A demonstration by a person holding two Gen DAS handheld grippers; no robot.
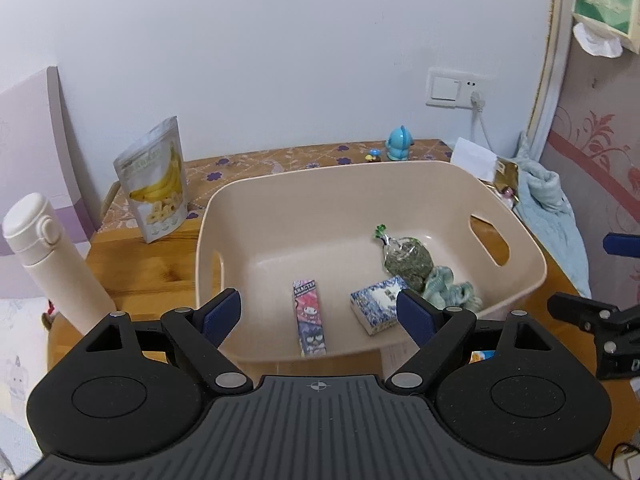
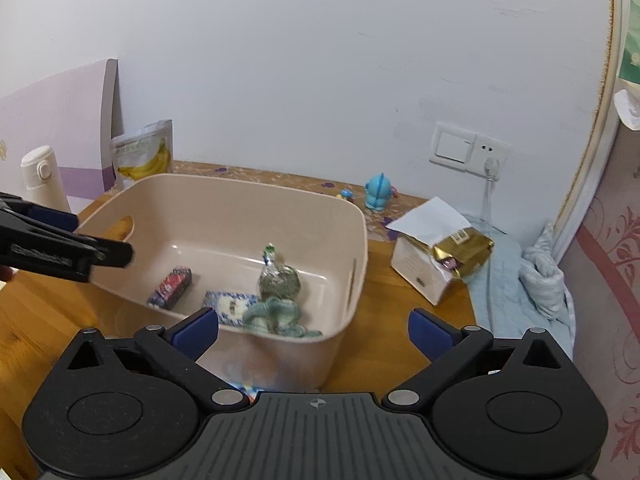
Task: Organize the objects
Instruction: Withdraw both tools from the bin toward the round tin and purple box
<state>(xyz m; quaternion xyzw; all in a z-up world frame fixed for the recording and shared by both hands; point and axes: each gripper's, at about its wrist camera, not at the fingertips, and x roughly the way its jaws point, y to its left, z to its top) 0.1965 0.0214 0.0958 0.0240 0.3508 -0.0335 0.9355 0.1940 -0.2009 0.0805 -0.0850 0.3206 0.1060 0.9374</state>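
Observation:
A beige plastic bin (image 1: pixel 400 176) (image 2: pixel 248 196) stands on the wooden table. In it lie a cartoon-print box (image 1: pixel 309 320) (image 2: pixel 170 287), a blue-white packet (image 1: pixel 376 304) (image 2: pixel 231 305), a clear bag of green herbs (image 1: pixel 406 258) (image 2: pixel 278 280) and a teal scrunchie (image 1: pixel 452 288) (image 2: pixel 276 316). My left gripper (image 1: pixel 320 314) is open and empty over the bin's near rim. My right gripper (image 2: pixel 314 334) is open and empty above the bin's near right corner. The left gripper also shows in the right wrist view (image 2: pixel 60 248).
A banana chips pouch (image 1: pixel 154 184) (image 2: pixel 144 152) and a white flask (image 1: pixel 52 264) (image 2: pixel 42 178) stand left of the bin. A blue toy figure (image 1: pixel 400 142) (image 2: pixel 378 192), a white box with a gold bag (image 2: pixel 440 252), and a light blue cloth (image 1: pixel 548 208) (image 2: pixel 532 280) are to the right.

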